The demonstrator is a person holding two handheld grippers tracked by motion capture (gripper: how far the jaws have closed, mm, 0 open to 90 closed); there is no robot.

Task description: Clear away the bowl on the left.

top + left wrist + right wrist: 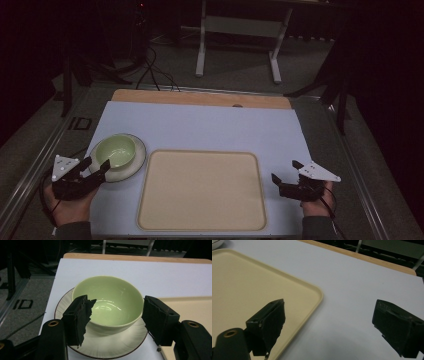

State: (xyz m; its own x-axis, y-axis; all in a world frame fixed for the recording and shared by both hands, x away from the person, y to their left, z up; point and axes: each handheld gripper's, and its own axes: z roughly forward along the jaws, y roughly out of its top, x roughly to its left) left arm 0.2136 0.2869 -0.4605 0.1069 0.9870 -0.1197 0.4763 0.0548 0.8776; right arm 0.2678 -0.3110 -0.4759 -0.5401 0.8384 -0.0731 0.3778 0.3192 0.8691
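The left gripper (pixel 96 167) is sitting at the near left corner of the pale blue mat (pixel 210 125), with a hand (pixel 67 205) wrapped around its body from below. Its jaws are spread wide and are gripping nothing. Seen in the left gripper view, the left gripper (pixel 117 312) is straddling the near side of a light green bowl (pixel 110 303): one jaw is lying over the bowl's left wall and the other is standing just off its right wall, though whether either pad is actually touching the glaze cannot be told. The bowl is standing upright and empty on a white ribbed plate with a dark rim (pixel 120 345), which is lying directly beneath and ahead of the jaws. In the high view the light green bowl (pixel 116 151) and its white ribbed plate (pixel 131 167) are just ahead of the left jaw tips.

To the right of that gripper, a cream rectangular tray (pixel 202 220) is lying flat and bare on the mat, between the two tools.

The right gripper (pixel 286 172) is hovering near the mat's right edge, held by the other hand (pixel 315 205), its jaws also parted wide and holding nothing. In the right gripper view, the right gripper (pixel 329 322) is looking over bare mat, with the tray's rounded corner (pixel 318 293) lying just beyond its left jaw and the right jaw well clear over the mat.
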